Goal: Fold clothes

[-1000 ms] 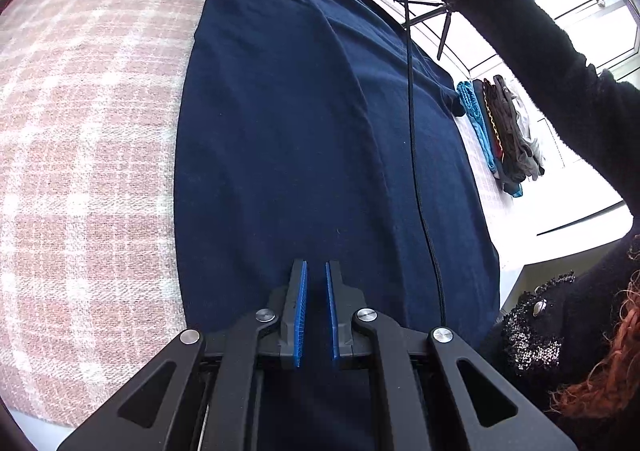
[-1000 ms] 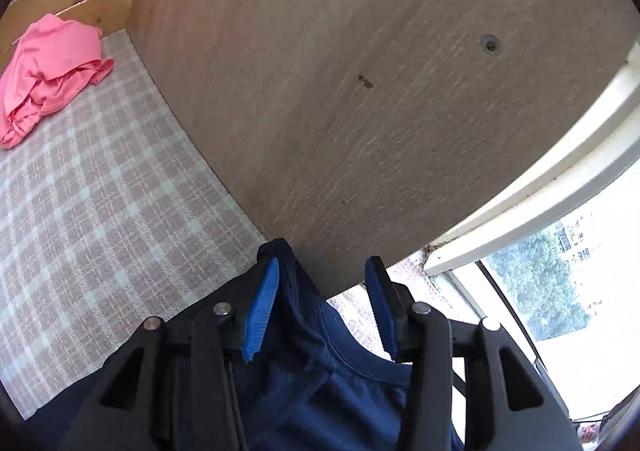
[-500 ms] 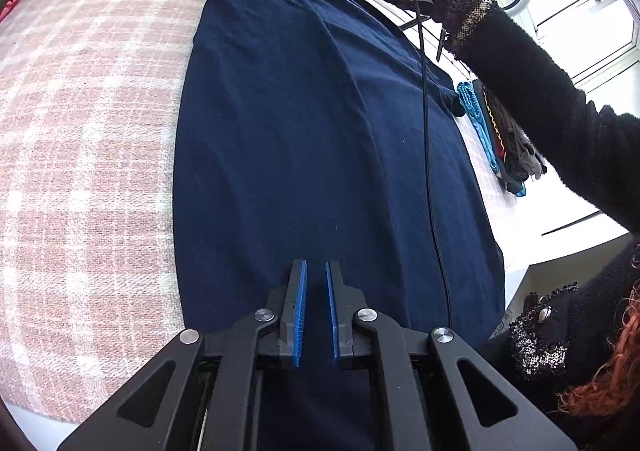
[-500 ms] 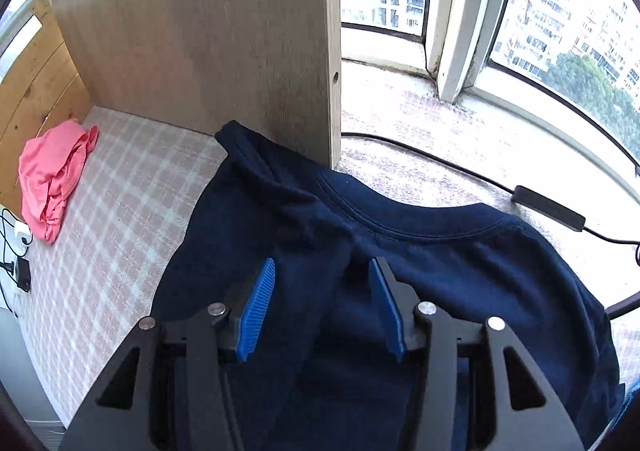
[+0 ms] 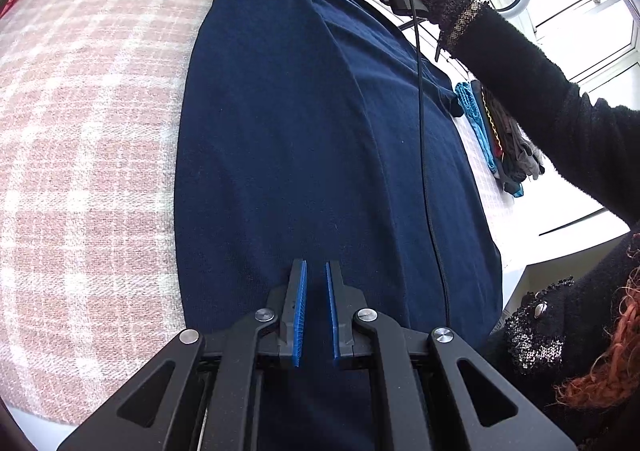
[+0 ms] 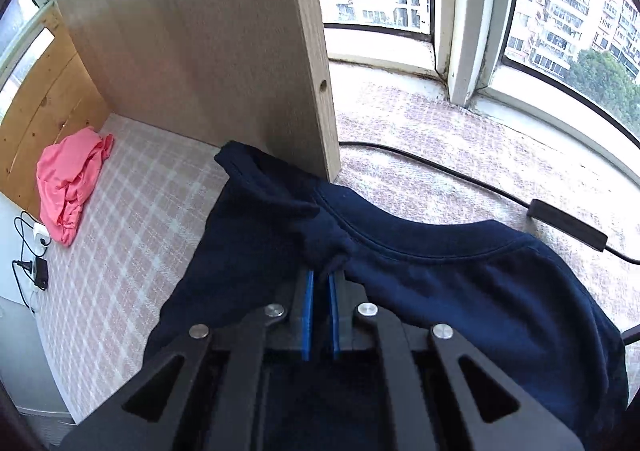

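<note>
This is a bedroom in a high-rise flat. A pink checked bed cover spreads beside a bay window facing apartment blocks, with a wooden headboard and piled clothes nearby.

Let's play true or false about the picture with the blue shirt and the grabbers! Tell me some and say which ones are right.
1. The right gripper pinches the navy shirt near its collar. True.
2. The pink garment lies on top of the navy shirt. False: it lies apart, on the plaid cover near the wooden wall.
3. The shirt is red. False: it is navy blue.
4. A black cable runs along the window ledge. True.
5. A stack of clothes sits beyond the shirt. True.
</note>
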{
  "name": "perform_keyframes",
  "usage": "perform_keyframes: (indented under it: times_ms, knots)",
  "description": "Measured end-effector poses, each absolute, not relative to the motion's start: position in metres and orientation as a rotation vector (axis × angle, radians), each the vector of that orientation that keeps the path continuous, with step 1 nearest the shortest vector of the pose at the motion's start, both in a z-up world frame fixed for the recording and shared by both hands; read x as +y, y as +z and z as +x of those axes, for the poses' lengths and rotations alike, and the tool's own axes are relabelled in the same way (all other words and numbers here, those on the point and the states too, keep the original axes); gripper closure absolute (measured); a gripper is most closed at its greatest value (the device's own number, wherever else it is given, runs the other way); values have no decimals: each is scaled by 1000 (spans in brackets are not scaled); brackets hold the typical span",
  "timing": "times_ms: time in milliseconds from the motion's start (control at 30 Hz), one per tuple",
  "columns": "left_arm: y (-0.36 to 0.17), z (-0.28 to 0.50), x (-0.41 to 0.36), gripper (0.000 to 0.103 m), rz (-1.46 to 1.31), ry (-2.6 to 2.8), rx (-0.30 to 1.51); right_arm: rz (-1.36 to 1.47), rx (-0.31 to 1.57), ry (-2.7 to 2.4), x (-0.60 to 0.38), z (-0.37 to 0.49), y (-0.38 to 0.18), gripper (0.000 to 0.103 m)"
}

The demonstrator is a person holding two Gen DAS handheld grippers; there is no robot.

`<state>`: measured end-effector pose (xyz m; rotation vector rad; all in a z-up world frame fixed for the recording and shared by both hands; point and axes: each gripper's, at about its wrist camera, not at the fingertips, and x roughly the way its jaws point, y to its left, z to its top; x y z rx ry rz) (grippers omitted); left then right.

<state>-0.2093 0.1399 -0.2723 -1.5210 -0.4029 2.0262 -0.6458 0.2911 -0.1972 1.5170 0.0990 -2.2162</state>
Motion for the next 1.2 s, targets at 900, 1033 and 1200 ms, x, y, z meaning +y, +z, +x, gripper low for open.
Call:
perform_keyframes:
  times_ms: [900, 1033, 1200]
  knots:
    - [-253, -46, 44, 71, -1674, 2196, -602, 1290, -82, -2107, 298, -501, -88, 62]
    - [-269, -43, 54, 68, -1674, 2157, -512, 1287, -172, -2098, 348, -419, -63, 49]
    - [-277, -33, 68, 70, -1651, 2098, -441, 1323, -131, -2238, 406, -310, -54, 49]
